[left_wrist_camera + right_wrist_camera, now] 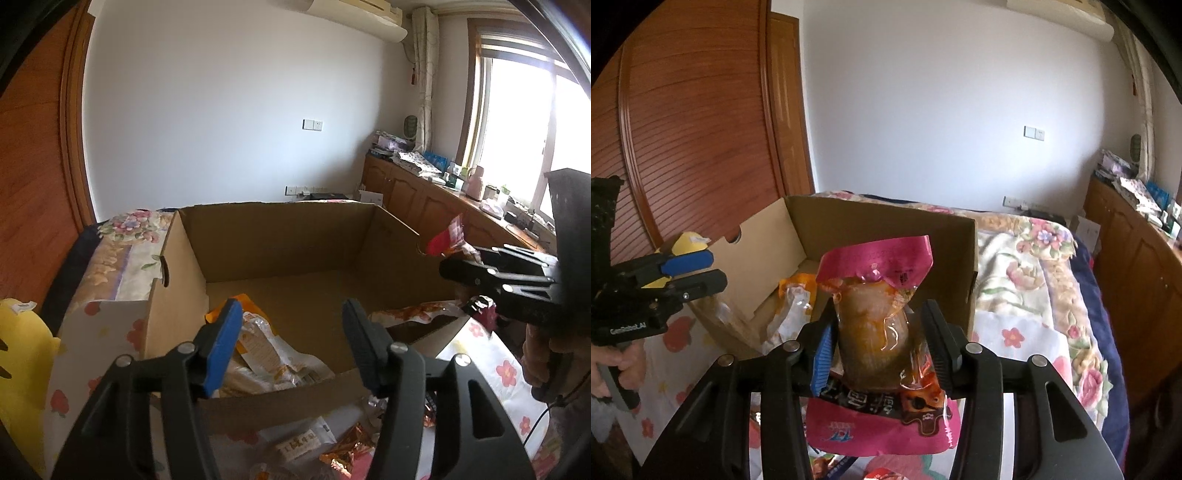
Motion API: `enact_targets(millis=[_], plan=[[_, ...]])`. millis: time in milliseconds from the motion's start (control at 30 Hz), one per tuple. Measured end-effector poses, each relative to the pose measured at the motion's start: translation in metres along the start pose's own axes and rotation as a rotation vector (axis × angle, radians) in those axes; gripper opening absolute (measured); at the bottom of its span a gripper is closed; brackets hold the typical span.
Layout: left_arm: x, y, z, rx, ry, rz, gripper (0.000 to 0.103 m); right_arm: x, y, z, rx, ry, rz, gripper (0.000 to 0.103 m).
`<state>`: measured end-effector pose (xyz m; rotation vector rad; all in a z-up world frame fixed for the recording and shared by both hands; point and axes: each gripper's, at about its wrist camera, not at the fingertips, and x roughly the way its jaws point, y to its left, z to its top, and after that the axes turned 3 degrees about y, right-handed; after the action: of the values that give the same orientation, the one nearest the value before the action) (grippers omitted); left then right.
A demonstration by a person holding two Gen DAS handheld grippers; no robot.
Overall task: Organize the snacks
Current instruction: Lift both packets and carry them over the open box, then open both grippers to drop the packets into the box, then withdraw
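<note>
Right now the cardboard box [280, 236] sits open on a bed [1034, 266] spread with a flowered cover, and both tools are at its near side.

From the left wrist view, the left tool [291, 339] hangs just over the near wall of the box, its two fingers standing apart with nothing between them. Beneath the gap, in the near left corner of the box, lies an orange-and-clear snack packet [266, 354]. A second orange packet [413, 312] lies draped over the box's right edge. More small wrapped snacks [332, 450] lie scattered on the cover in front of the box.

The right tool [879, 347] carries a pink-topped pouch [875, 295] with a clear middle showing something brownish inside. The pouch stands upright between the blue-padded finger and the black one, and both sides appear to press against it, so it looks clamped, though loosely. It is held over the near right part of the box, above the rim, its pink lower end hanging below the fingers.

A person's hand [613, 369] grips the handle of the left tool at the edge of the right wrist view. Beside the box on the left sits something yellow [22, 354]. Wooden cupboards [417, 195] run along the wall under the window.
</note>
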<state>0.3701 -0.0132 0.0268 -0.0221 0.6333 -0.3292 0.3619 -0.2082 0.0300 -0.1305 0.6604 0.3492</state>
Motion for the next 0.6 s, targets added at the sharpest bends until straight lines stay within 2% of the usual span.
enact_targets(millis=[33, 67, 133, 200, 333, 600], plan=[[-0.001, -0.001, -0.001, 0.003, 0.0, 0.0, 0.057, 0.001, 0.0, 0.002, -0.004, 0.001, -0.007, 0.046], [-0.001, -0.001, -0.001, 0.006, 0.0, -0.001, 0.057, 0.003, 0.001, 0.004, -0.014, 0.002, -0.015, 0.036], [-0.003, -0.002, -0.002, 0.006, -0.001, 0.0, 0.057, 0.007, 0.005, 0.011, -0.049, 0.002, -0.043, 0.025], [-0.005, -0.003, -0.002, 0.005, 0.0, -0.003, 0.057, 0.015, 0.004, 0.02, -0.07, 0.015, -0.061, 0.02], [-0.013, -0.003, -0.002, 0.007, -0.01, -0.004, 0.057, 0.02, 0.002, 0.025, -0.068, 0.029, -0.05, 0.023], [-0.031, -0.013, -0.011, 0.04, -0.019, -0.005, 0.061, -0.015, 0.012, 0.014, -0.052, -0.023, 0.0, 0.027]])
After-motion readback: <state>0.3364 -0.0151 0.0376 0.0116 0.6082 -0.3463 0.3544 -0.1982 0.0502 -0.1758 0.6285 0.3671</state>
